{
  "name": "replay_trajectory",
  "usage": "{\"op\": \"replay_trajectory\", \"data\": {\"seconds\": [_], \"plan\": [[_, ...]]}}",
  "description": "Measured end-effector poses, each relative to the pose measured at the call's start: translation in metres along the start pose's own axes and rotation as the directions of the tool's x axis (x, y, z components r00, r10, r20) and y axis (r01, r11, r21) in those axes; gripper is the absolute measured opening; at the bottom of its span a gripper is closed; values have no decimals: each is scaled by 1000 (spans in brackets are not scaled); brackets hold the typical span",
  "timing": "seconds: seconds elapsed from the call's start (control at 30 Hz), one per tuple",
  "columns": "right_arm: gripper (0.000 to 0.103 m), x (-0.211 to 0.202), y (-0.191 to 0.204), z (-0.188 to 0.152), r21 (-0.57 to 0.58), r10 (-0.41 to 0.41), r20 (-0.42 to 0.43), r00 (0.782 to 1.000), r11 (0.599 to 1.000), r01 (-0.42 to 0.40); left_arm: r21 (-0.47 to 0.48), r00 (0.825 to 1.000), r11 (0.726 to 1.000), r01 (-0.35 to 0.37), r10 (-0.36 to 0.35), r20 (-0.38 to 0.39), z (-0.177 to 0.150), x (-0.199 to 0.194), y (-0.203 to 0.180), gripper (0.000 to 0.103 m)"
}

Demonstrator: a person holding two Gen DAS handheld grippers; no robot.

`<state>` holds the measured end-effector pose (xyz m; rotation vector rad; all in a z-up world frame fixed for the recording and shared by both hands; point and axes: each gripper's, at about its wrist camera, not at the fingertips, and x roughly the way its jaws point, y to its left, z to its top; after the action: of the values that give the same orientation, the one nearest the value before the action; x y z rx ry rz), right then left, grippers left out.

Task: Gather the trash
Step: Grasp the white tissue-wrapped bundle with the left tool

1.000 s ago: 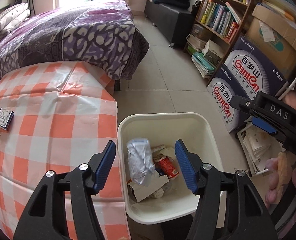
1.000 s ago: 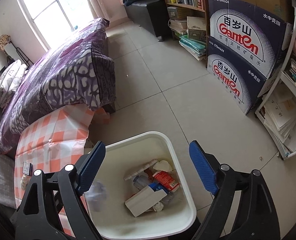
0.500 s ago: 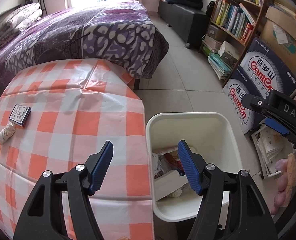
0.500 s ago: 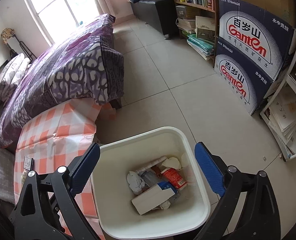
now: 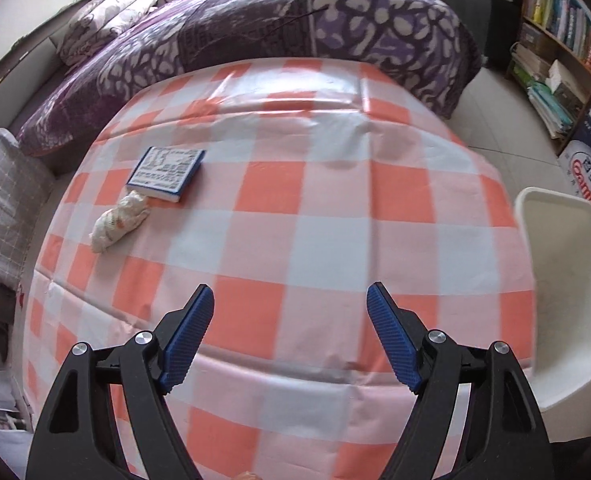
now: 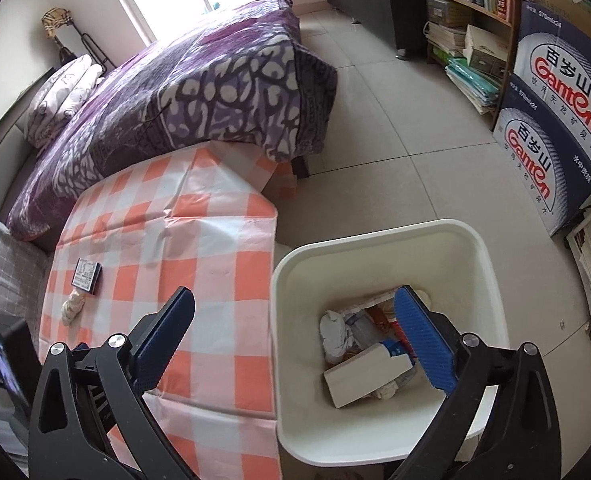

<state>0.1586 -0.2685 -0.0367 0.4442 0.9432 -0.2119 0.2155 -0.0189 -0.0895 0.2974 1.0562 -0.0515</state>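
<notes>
Left gripper [image 5: 289, 320] swings off the white trash bin [image 5: 551, 264] to over the checkered tablecloth [image 5: 295, 208]. Crumpled foil wrapper [image 6: 333, 334] now lies inside the bin.

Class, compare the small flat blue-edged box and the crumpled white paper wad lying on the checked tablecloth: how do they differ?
The small flat blue-edged box is rectangular, sharp-cornered and printed; the crumpled white paper wad is lumpy and irregular. The box lies farther from the left claw. Both rest close together on the orange-and-white checked tablecloth.

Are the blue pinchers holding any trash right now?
No. The left gripper over the checked tablecloth and the right gripper are both open and empty.
</notes>
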Motion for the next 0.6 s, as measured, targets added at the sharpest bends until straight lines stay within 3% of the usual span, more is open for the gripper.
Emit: {"op": "replay_trajectory", "data": {"seconds": [0.3,0.43,0.6], "plan": [[96,28,62,-9,-42,88,-83,993,995,-92,-29,976,977,-210,208,-63,-6,48,101,77],[96,38,80,-10,-44,117,-105,988,992,-122,18,959,959,-282,282,-33,-3,59,130,77],[96,52,101,-11,-68,124,-136,983,989,-134,82,968,964,-251,252,2,16,74,144,77]]}}
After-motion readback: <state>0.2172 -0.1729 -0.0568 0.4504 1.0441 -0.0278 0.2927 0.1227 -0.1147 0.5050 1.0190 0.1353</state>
